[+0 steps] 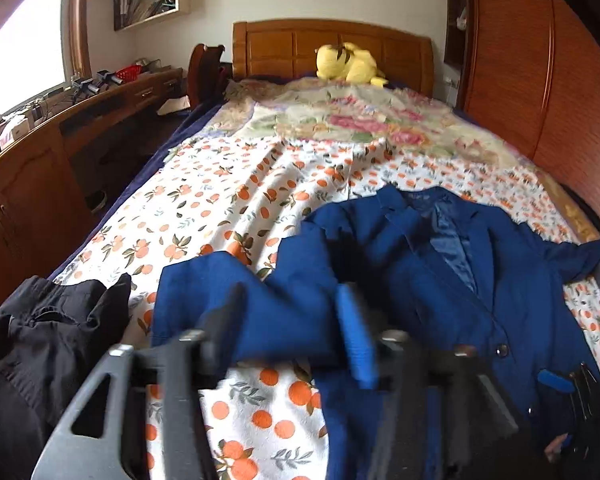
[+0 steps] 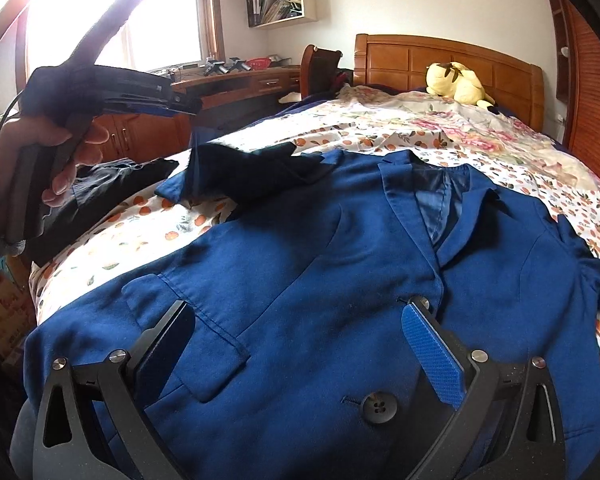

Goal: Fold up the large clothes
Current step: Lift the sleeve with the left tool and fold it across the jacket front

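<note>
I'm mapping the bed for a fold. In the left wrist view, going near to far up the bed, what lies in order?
Blue jacket → orange-print sheet → floral blanket → yellow plush toy → wooden headboard.

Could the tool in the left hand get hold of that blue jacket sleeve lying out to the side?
Probably yes. The left tool is open with nothing between its fingers, and the sleeve lies flat on the bedsheet right ahead of it. The black garment sits off to one side, not in the way.
</note>
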`<state>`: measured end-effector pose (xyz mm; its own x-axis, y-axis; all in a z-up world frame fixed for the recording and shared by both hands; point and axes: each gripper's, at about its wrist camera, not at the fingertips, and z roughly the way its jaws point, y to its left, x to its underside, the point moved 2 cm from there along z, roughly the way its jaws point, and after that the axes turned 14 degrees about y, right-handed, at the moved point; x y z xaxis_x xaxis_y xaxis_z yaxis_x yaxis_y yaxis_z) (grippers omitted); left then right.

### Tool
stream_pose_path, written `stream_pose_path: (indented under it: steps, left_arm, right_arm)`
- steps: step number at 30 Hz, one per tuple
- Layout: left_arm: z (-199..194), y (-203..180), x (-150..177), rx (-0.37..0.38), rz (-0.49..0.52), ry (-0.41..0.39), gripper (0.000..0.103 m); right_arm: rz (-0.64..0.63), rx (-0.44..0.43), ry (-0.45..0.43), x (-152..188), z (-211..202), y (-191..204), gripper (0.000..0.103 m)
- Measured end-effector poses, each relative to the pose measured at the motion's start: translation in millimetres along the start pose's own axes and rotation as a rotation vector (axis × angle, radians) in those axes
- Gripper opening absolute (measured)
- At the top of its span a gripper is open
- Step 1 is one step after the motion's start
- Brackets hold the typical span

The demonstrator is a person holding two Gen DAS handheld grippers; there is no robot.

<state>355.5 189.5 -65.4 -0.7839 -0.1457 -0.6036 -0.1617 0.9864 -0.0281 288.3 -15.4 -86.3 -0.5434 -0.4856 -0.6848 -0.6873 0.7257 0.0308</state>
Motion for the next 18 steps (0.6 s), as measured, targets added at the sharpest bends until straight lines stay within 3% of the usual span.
stream_pose_path:
  steps: [1,2,10,18]
  left_arm:
    - [-2.1,3.6,1.7,-0.001,-0.007,-0.009,0.072]
    - [-3.3,8.7,3.7,-0.009,-0.016,-0.019,0.074]
    - [48.7,66.7,13.4,-0.082,-0.122,0.053,0.074]
    - [110.1,105.9,28.6,-0.159,-0.182,0.167,0.074]
  right_arm:
    - [-0.001,-0.002,-0.003,0.7,-1.8,-0.9,0.103]
    - [-0.003,-0.004,-0.005,0.7,-4.1,-0.7,0.103]
    - [-0.001,0.015,-0.039,2.8,-20.3,-8.8,0.103]
    - [0.008,0.019,-0.001,1.4,-6.9,-10.1,0.103]
